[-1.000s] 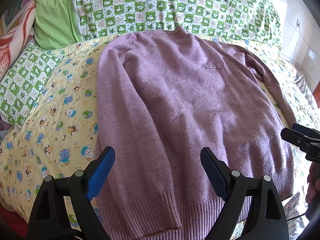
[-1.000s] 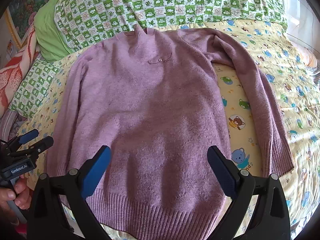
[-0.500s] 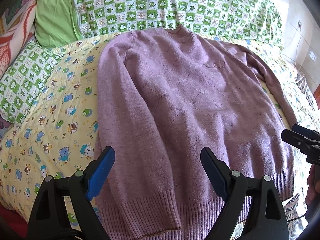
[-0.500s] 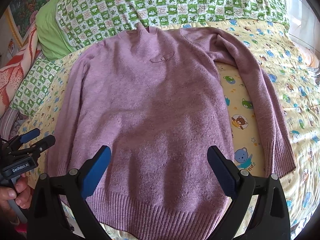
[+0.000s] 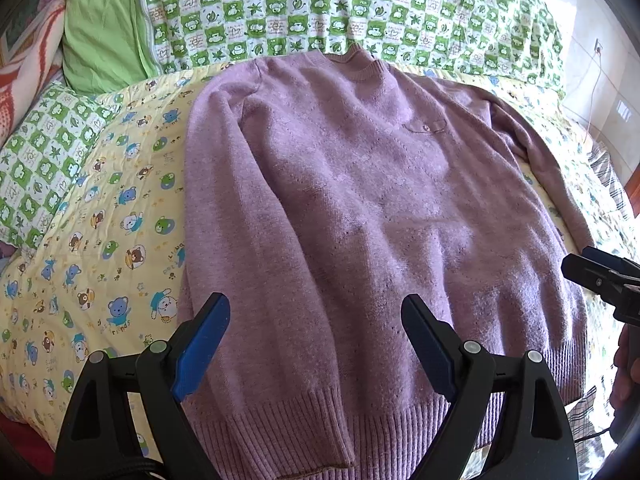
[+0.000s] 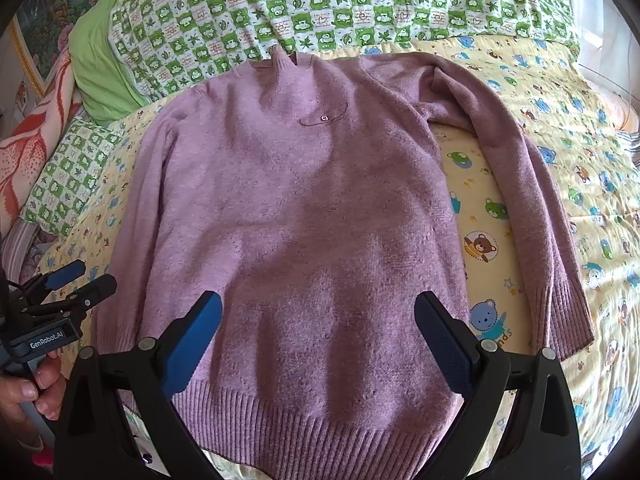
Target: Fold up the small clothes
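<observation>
A bed covered in a yellow quilt printed with cartoon bears is carrying a purple sweater, which is lying flat, front up, with its neck toward the pillows. A green-and-white checked blanket and a plain green pillow are resting along the head of the bed, the sweater's collar just touching the blanket's edge.

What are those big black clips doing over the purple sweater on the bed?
A person holds a gripper in each hand to fold clothes. The purple sweater lies flat, front up, on the yellow cartoon-print quilt. One sleeve lies along the body; the other sleeve spreads out to the side. The left gripper and right gripper both hover open above the hem, holding nothing. No fold has been made yet.
</observation>
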Tool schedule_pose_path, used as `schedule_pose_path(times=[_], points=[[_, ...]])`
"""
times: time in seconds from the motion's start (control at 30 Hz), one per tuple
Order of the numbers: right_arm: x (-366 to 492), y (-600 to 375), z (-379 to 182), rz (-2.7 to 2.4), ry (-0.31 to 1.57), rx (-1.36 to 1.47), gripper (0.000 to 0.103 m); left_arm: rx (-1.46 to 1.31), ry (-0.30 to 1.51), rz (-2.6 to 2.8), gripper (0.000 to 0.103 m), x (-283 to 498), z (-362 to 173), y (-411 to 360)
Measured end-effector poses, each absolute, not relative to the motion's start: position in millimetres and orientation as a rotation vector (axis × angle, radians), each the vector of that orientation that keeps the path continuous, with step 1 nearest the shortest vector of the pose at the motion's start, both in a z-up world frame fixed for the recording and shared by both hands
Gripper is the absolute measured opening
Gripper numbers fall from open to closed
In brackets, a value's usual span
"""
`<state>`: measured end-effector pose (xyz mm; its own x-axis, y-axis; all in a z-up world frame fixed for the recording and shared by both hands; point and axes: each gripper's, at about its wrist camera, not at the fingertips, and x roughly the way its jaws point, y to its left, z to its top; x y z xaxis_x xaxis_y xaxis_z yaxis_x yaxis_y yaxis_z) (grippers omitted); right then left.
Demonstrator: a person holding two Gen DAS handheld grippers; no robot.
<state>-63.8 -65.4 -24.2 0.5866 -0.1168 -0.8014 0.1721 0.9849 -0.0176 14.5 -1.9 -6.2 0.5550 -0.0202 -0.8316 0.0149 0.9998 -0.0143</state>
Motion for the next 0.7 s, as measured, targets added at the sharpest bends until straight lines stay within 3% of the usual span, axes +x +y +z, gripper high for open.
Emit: schedule_pose_path(times=[0.7], points=[[-74.1,-126.1,-3.3,-0.296,0.846,0.108,0.097,-0.069,0.989,-0.039,0.088,48.8,-7.6,-0.5]])
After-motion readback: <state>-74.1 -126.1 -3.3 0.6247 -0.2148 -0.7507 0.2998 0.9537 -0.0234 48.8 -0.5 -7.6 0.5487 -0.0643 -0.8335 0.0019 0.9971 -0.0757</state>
